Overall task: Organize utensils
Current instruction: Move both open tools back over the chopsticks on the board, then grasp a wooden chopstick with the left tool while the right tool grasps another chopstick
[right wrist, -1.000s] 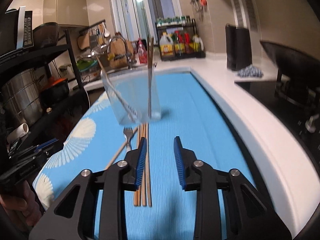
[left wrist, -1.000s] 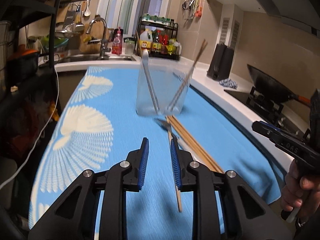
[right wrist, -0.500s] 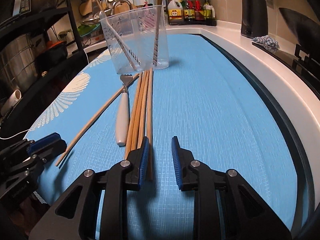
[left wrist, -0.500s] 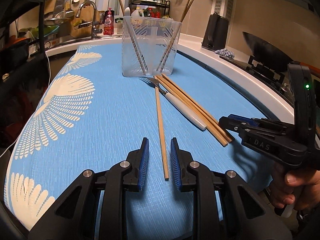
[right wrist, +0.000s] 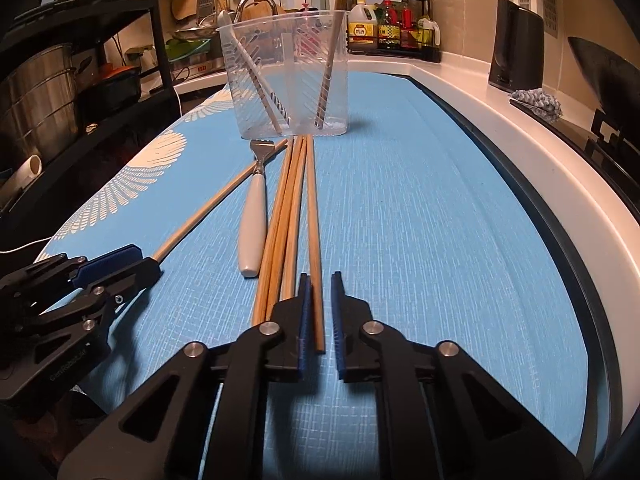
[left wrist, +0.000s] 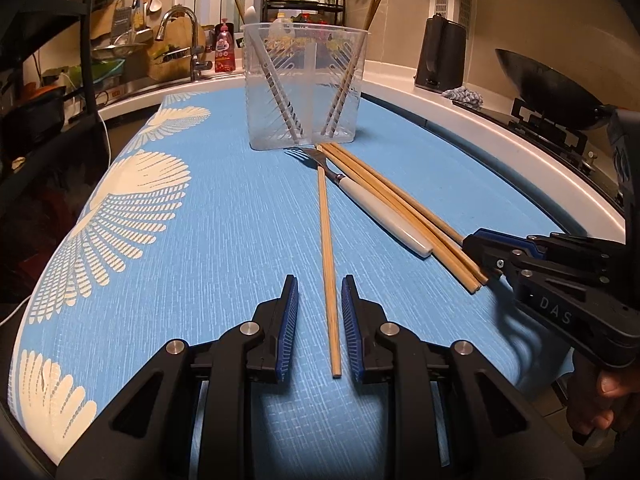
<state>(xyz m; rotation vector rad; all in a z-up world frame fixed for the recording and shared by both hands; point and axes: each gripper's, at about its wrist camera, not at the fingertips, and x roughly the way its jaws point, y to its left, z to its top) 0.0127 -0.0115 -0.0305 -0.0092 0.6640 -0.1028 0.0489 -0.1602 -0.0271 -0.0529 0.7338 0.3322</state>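
Observation:
A clear plastic holder (left wrist: 306, 88) stands on the blue mat (left wrist: 224, 220), with a white-handled utensil and chopsticks leaning inside; it also shows in the right wrist view (right wrist: 286, 76). In front of it lie a white-handled fork (left wrist: 384, 210), a bundle of wooden chopsticks (left wrist: 404, 208) and a single chopstick (left wrist: 327, 256). My left gripper (left wrist: 320, 286) is open, low over the mat, its fingers either side of the single chopstick's near end. My right gripper (right wrist: 320, 284) is open, its fingers either side of the rightmost chopstick (right wrist: 313, 232) of the bundle.
The white counter edge (right wrist: 540, 160) runs along the mat's right side, with a black kettle (right wrist: 516, 48), a cloth (right wrist: 538, 102) and a wok on the stove (left wrist: 548, 88). A sink with faucet (left wrist: 186, 40) and a bottle rack (right wrist: 392, 28) stand behind. Dark shelving (right wrist: 60, 80) stands left.
Both grippers have dropped down and drawn back toward the near ends of the chopsticks. Each now straddles one chopstick. The utensils have not moved.

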